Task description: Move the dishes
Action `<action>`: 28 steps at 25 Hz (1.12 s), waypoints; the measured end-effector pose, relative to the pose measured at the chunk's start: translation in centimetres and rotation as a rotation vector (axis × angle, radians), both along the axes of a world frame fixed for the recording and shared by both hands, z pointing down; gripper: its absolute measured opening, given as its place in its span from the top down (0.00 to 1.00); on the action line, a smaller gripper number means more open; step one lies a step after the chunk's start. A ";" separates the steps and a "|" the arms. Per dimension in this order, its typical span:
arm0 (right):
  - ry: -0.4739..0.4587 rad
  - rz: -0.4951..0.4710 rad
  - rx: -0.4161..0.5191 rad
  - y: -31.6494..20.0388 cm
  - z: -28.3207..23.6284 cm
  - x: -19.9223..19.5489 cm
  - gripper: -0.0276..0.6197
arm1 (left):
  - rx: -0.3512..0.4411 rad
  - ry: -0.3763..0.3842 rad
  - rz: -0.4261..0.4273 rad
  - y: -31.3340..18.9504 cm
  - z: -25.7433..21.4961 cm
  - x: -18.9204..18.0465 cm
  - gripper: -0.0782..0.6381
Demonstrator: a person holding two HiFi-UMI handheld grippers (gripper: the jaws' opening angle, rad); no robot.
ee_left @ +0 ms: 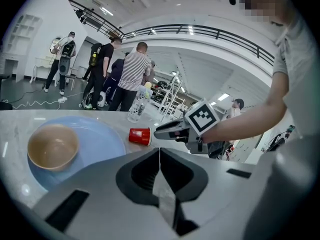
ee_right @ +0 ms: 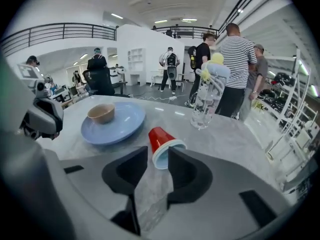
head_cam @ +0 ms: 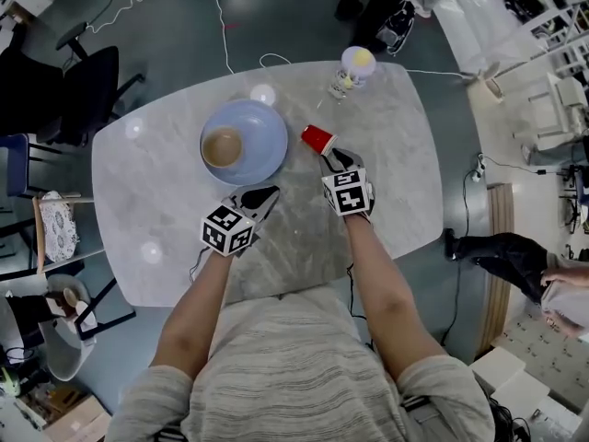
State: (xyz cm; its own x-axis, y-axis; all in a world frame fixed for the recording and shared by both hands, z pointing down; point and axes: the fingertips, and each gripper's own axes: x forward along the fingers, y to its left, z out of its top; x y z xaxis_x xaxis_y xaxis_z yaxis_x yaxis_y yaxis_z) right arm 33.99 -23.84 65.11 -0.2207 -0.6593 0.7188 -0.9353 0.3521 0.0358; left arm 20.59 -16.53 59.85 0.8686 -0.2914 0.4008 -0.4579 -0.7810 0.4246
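Observation:
A light blue plate (head_cam: 265,142) lies on the marble table (head_cam: 166,210) with a tan bowl (head_cam: 222,146) standing on its left part. To its right a red cup (head_cam: 317,139) lies on its side, white rim toward me. My right gripper (head_cam: 333,158) is open, and the cup's rim (ee_right: 169,154) sits right at its fingertips, partly hidden by the right one. My left gripper (head_cam: 266,194) is shut and empty, just below the plate's near edge. Plate (ee_left: 102,141), bowl (ee_left: 52,146) and cup (ee_left: 140,136) also appear in the left gripper view.
A clear water bottle (head_cam: 348,74) with a yellow-and-lilac top stands at the table's far edge. Chairs (head_cam: 87,86) stand to the left of the table. Several people (ee_right: 235,69) stand beyond the far side, and cables (head_cam: 221,26) run across the floor.

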 end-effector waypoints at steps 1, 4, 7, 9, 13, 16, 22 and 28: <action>-0.013 0.013 -0.008 -0.1 0.2 0.0 0.73 | -0.001 -0.002 0.002 0.0 0.1 0.0 0.86; -0.053 0.054 -0.031 -0.6 0.9 0.3 0.73 | -0.006 -0.010 0.004 -0.1 0.2 0.1 0.86; -0.072 0.075 -0.060 -0.7 1.7 0.5 0.73 | -0.011 -0.018 0.005 -0.1 0.3 0.2 0.86; -0.081 0.082 -0.071 -1.0 2.1 0.4 0.73 | -0.013 -0.023 0.005 -0.1 0.4 0.1 0.86; -0.091 0.086 -0.073 -1.8 2.3 0.1 0.77 | -0.016 -0.030 0.002 -0.4 0.5 -0.3 0.86; -0.079 0.085 -0.073 -2.0 2.4 0.2 0.82 | -0.017 -0.030 -0.003 -0.5 0.5 -0.4 0.86; -0.030 0.042 -0.055 -2.3 1.9 -0.1 0.88 | -0.017 -0.020 -0.013 -0.8 0.4 -0.9 0.86; 0.146 -0.139 -0.022 -2.9 0.1 -1.0 0.88 | -0.012 -0.003 -0.031 -1.3 0.2 -1.2 0.86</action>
